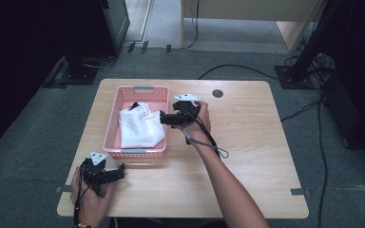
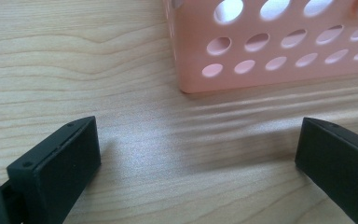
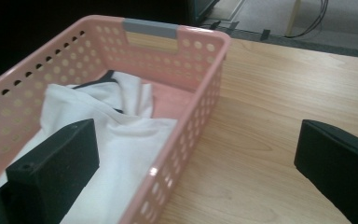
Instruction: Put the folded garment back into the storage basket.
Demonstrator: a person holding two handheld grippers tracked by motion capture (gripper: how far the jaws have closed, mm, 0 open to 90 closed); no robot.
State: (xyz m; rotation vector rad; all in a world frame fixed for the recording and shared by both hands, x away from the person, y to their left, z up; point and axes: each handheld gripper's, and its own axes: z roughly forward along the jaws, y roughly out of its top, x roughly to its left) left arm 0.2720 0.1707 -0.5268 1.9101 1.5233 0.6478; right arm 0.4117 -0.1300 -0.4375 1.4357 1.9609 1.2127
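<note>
Perforated pink plastic basket (image 1: 159, 102) on the wooden tabletop (image 1: 247, 142) holds crumpled white cloth (image 1: 140, 128). Left gripper (image 2: 198, 154), fingers apart, sits just before the basket's wall. Right gripper (image 3: 196, 156), fingers spread, straddles the basket's rim above the cloth.

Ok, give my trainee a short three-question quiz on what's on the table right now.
1. True or false: the white cloth lies inside the pink basket.
2. Which claw is at the basket's rim: A) left claw B) right claw?
3. Fill in: both claws are ____ (open/shut).

Key: 1 true; 2 B; 3 open.
</note>
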